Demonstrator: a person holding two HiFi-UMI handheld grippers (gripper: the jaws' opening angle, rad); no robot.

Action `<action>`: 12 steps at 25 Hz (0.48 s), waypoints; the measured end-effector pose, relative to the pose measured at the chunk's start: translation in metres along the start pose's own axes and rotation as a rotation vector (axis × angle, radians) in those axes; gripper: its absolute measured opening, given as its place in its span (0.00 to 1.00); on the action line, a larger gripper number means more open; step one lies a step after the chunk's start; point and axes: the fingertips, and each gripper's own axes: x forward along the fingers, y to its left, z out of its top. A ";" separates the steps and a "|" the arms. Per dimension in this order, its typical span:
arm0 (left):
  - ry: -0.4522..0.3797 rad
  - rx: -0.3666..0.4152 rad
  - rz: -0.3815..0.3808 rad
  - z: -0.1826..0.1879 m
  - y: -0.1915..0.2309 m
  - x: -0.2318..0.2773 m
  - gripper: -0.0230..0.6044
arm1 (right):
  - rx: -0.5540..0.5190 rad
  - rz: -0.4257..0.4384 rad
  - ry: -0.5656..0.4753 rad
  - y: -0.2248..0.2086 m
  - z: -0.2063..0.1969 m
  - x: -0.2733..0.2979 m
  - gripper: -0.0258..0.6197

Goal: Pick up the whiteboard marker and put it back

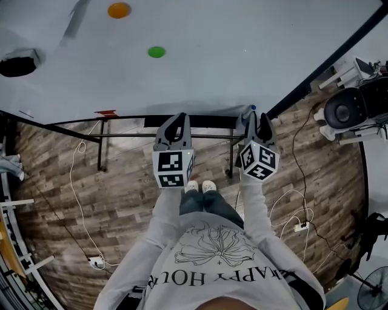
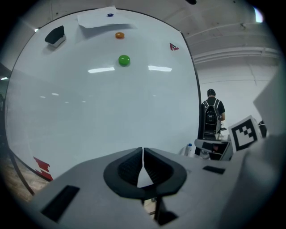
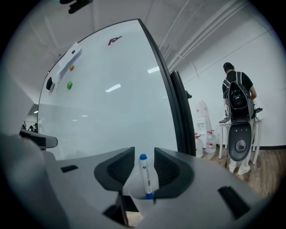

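A whiteboard marker (image 3: pixel 145 176) with a blue cap stands nearly upright in a small white cup (image 3: pixel 134 193) at the right end of the whiteboard's ledge (image 1: pixel 200 122). My right gripper (image 3: pixel 144 154) is open, one jaw on each side of the marker, with a gap on both sides. In the head view the marker's blue cap (image 1: pixel 253 108) shows just left of the right gripper (image 1: pixel 257 118). My left gripper (image 2: pixel 143 151) is shut and empty, its tips touching, and it points at the whiteboard (image 2: pixel 89 103). From the head view, the left gripper (image 1: pixel 177 118) is beside the right one at the ledge.
A green magnet (image 1: pixel 156 52), an orange magnet (image 1: pixel 119 9) and a black eraser (image 1: pixel 18 62) sit on the whiteboard (image 1: pixel 242 54). White cables (image 1: pixel 79 200) run over the wooden floor. A person with a backpack (image 3: pixel 237 94) stands beyond the board's right edge, near water bottles (image 3: pixel 210 141).
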 end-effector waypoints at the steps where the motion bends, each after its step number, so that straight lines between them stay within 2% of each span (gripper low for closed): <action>1: -0.008 -0.001 -0.001 0.003 -0.001 -0.001 0.06 | -0.012 -0.001 -0.016 0.002 0.008 -0.003 0.24; 8: -0.088 -0.001 0.001 0.032 -0.003 -0.008 0.06 | -0.102 0.006 -0.133 0.023 0.066 -0.028 0.17; 12: -0.137 0.005 0.008 0.052 -0.005 -0.017 0.06 | -0.110 0.028 -0.175 0.035 0.087 -0.039 0.16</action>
